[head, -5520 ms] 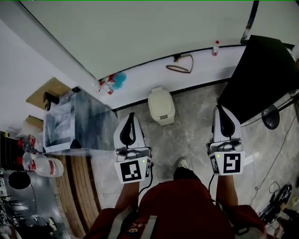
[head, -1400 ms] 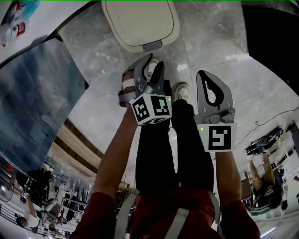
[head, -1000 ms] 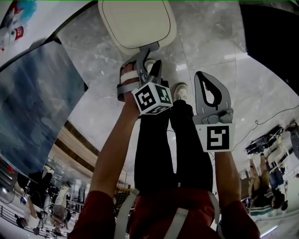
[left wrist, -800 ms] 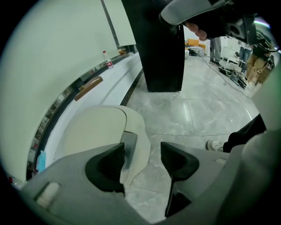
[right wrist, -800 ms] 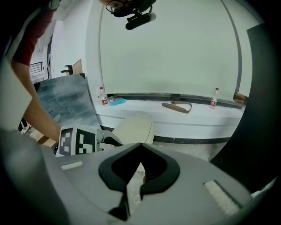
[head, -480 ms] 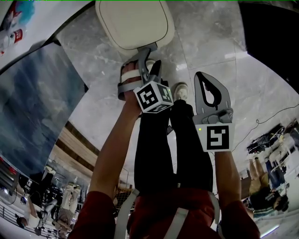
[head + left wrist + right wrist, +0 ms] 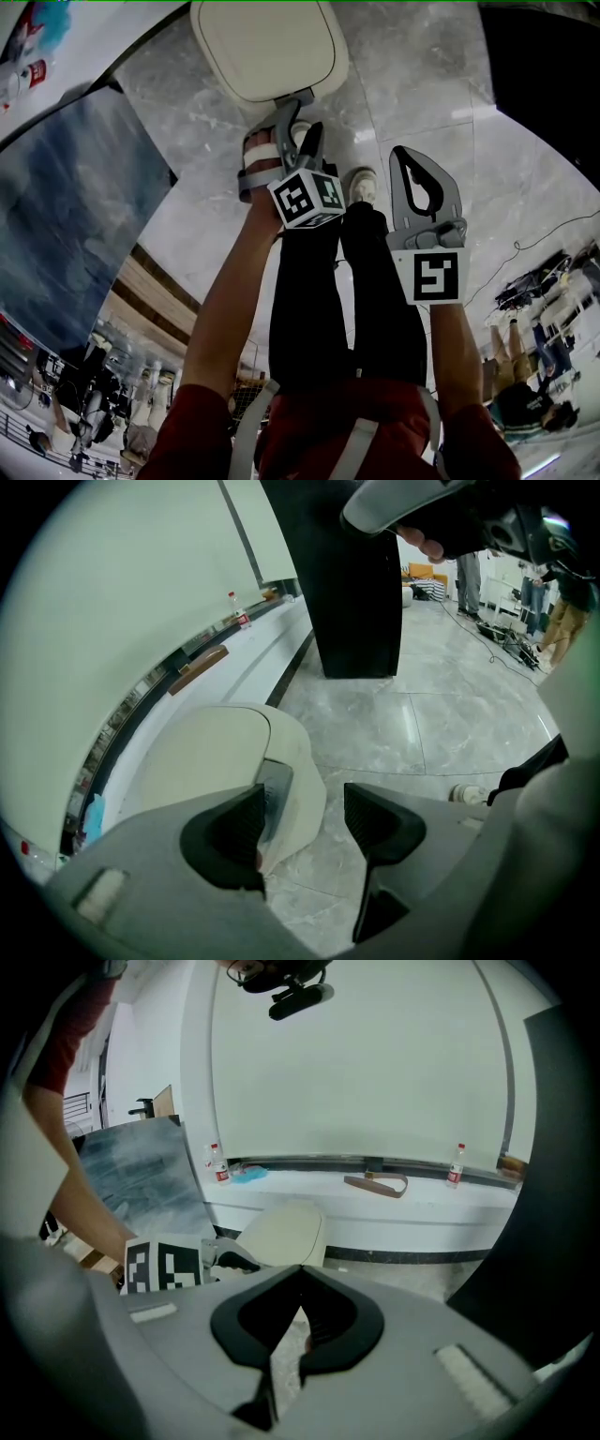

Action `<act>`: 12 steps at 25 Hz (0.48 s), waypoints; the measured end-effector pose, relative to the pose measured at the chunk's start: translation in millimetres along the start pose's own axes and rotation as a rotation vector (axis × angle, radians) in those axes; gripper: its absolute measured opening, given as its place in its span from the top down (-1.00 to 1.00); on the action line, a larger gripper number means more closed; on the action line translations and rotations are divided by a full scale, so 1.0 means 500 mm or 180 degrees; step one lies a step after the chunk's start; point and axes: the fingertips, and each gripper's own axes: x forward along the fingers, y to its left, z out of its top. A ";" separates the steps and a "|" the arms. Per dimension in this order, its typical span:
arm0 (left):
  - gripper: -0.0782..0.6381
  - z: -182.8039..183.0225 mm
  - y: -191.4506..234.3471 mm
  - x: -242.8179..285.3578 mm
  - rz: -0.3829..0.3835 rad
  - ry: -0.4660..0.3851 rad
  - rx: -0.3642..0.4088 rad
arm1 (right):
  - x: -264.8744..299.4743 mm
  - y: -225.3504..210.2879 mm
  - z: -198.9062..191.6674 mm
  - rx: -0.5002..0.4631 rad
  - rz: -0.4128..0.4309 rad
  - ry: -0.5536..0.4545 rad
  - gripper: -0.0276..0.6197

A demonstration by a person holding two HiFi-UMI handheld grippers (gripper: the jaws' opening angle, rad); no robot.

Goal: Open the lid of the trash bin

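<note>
The cream trash bin [image 7: 267,47] is seen on the grey marble floor [image 7: 422,75] at the top of the head view, straight ahead of the person; its lid [image 7: 202,752] is shut, lying flat on the body, and a grey tab [image 7: 300,94] is set at the middle of its near edge. The left gripper [image 7: 298,129] is held steeply downward right at that tab, its 2 jaws spread wide apart; in the left gripper view, the jaw at the picture's left is seen in front of the tab and the bin's near rim, while the other jaw is over bare floor beside the bin; whether a pad touches the tab cannot be told, and nothing is pinched. The right gripper [image 7: 405,159] is held to the right of the bin and nearer the person, above the floor and well clear of the lid; its 2 jaws are brought together at the tips, with nothing between them. A white shoe [image 7: 362,183] is seen between the 2 grippers; a grey-blue board [image 7: 66,206] stands to the left of the bin; a black panel [image 7: 544,66] fills the upper right. Behind the bin a white ledge [image 7: 422,1199] runs along the wall; 1 bottle [image 7: 457,1164] and a brown strap [image 7: 378,1183] are seen on it.
</note>
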 end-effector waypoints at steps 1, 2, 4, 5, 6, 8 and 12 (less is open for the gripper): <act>0.02 -0.001 0.000 0.000 0.0013 -0.0024 -0.0026 | 0.001 0.000 0.000 0.0002 0.0000 -0.0006 0.92; -0.01 -0.002 -0.001 0.001 0.0019 -0.0050 -0.0054 | 0.001 0.001 0.000 0.0010 0.0000 -0.0001 0.92; -0.02 -0.004 -0.002 0.002 0.0018 -0.0079 -0.0053 | 0.003 0.000 -0.002 0.0027 0.0000 0.0000 0.92; -0.03 -0.005 -0.004 0.003 0.0012 -0.0080 -0.0039 | 0.003 -0.001 -0.002 0.0028 -0.0001 -0.0011 0.92; -0.06 -0.005 -0.006 0.004 0.0000 -0.0077 -0.0039 | 0.003 -0.003 -0.003 0.0025 -0.0004 -0.0018 0.92; -0.06 -0.003 -0.008 0.004 -0.0018 -0.0063 -0.0067 | 0.001 -0.007 -0.005 0.0016 -0.0011 -0.0010 0.92; -0.06 -0.002 -0.007 0.002 0.0003 -0.0073 -0.0100 | 0.000 -0.006 -0.002 0.0008 -0.0002 -0.0009 0.92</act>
